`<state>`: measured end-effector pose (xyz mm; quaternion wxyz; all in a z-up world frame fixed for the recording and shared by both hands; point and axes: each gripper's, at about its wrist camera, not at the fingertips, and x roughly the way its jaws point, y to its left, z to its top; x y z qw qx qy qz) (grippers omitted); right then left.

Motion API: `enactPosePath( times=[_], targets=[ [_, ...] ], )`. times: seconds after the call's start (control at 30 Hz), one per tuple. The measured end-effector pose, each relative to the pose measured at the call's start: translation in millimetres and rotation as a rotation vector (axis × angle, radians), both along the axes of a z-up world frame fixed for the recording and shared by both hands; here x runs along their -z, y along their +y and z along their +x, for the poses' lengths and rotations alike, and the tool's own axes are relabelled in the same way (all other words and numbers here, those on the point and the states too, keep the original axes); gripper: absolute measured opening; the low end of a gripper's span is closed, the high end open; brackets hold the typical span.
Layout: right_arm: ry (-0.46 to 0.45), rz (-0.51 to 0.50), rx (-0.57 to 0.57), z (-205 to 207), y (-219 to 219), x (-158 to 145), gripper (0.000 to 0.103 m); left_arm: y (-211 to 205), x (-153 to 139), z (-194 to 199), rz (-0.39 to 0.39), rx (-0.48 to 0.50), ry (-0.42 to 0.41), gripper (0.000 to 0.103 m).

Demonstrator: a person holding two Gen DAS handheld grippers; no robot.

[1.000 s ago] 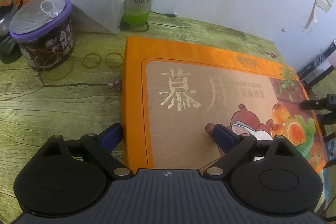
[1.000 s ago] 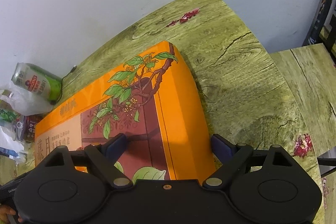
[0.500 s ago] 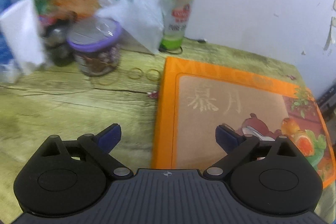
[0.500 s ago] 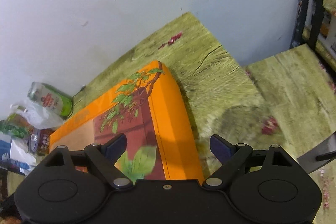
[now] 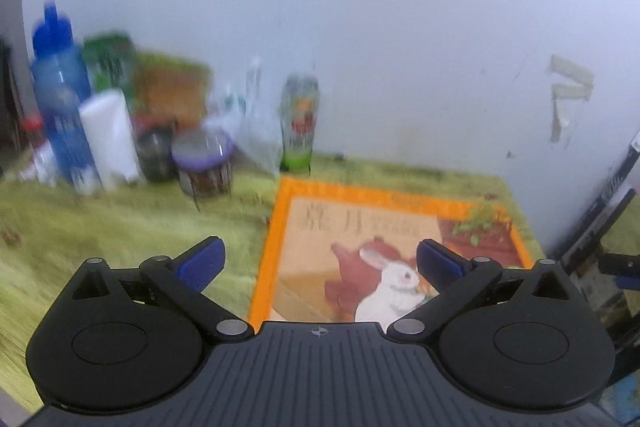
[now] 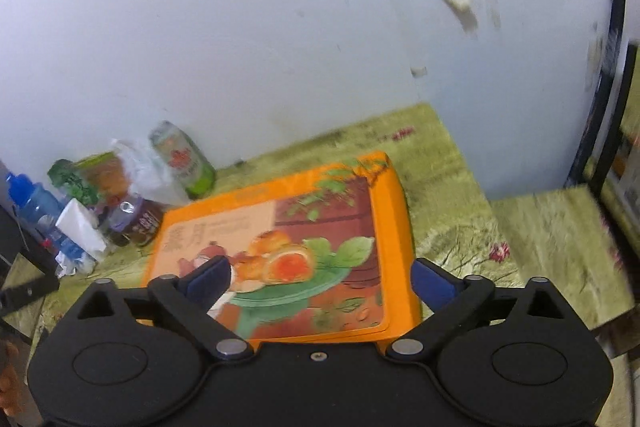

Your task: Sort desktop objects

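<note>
A flat orange gift box (image 5: pixel 360 227) (image 6: pixel 320 219) with a rabbit picture lies on the green wood-grain table (image 5: pixel 100 235) (image 6: pixel 460 195). My left gripper (image 5: pixel 320 263) hangs above the box's left edge, its jaws opening, nothing between the blue pads. My right gripper (image 6: pixel 320 283) hovers over the box's near right part, its jaws opening too, with no pad touching the box. Against the wall stand a green beer can (image 5: pixel 299 123) (image 6: pixel 182 159), a purple-lidded can (image 5: pixel 204 163) (image 6: pixel 136 219) and a blue bottle (image 5: pixel 60 99) (image 6: pixel 30 203).
A white tissue pack (image 5: pixel 110 135) (image 6: pixel 82 227), a clear plastic bag (image 5: pixel 248 131) and snack packets (image 5: pixel 168 91) crowd the back left corner. A second table (image 6: pixel 552 227) adjoins on the right, beside a dark rack (image 5: pixel 600 223). White wall (image 5: pixel 360 27) behind.
Both grippers have risen and drawn back from the orange box, which stays flat on the table. Their jaws have spread wider. More of the back-left clutter has come into view.
</note>
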<state>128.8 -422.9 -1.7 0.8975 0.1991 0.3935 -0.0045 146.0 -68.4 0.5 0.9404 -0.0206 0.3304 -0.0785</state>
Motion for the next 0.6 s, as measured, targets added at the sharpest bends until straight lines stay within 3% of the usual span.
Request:
enactPosePath(
  times=[0.2, 0.33, 0.5, 0.6],
  targets=[
    [-0.045, -0.138, 0.021, -29, 66, -41, 0.102, 17, -24, -26, -0.024, 0.005, -0.036, 0.103],
    [-0.009, -0.172, 0.019, -41, 108, -57, 0.102, 31, -28, -35, -0.004, 0.017, 0.032, 0.103],
    [0.135, -0.273, 0.087, -41, 149, -52, 0.102, 38, -20, -47, 0.054, 0.049, 0.093, 0.103],
    [0.15, -0.26, 0.099, -46, 159, -51, 0.102, 46, -19, -54, -0.007, 0.063, 0.174, 0.103]
  ],
)
